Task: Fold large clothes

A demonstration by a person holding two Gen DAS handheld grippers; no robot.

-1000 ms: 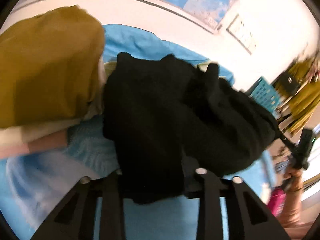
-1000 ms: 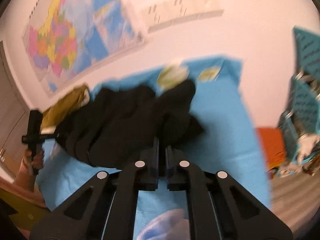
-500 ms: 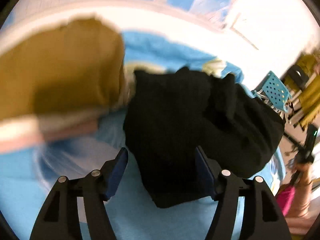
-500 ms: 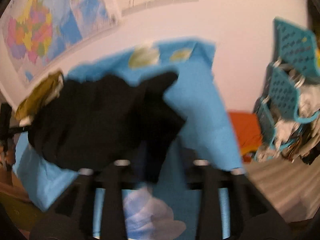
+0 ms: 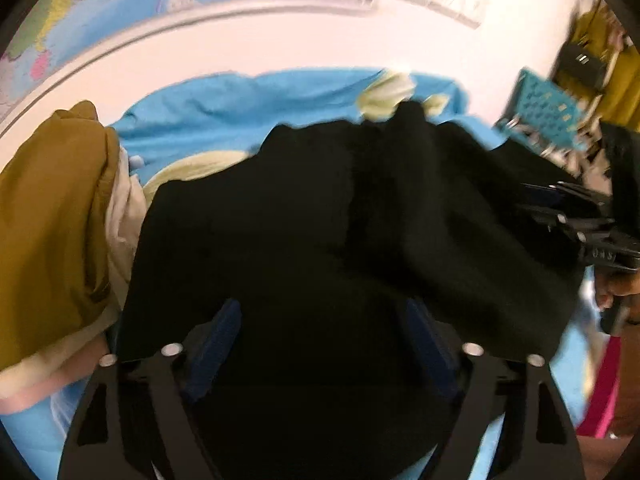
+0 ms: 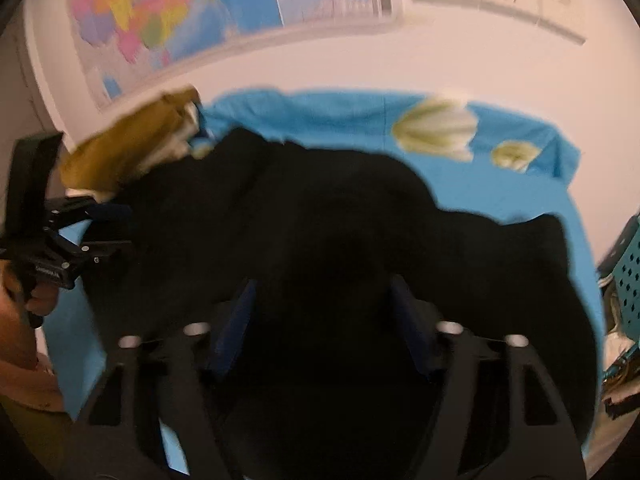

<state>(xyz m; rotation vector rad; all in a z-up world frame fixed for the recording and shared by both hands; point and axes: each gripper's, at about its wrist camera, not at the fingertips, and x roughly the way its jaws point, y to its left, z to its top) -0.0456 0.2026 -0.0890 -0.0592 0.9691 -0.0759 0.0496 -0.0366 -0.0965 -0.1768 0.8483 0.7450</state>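
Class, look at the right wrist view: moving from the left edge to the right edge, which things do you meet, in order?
Left gripper → folded mustard garment → black garment → white flower print on the blue sheet → teal perforated basket.

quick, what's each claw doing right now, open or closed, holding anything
Left claw: open, fingers spread over the black garment, gripping nothing.
Right claw: open, fingers spread over the same garment, gripping nothing.
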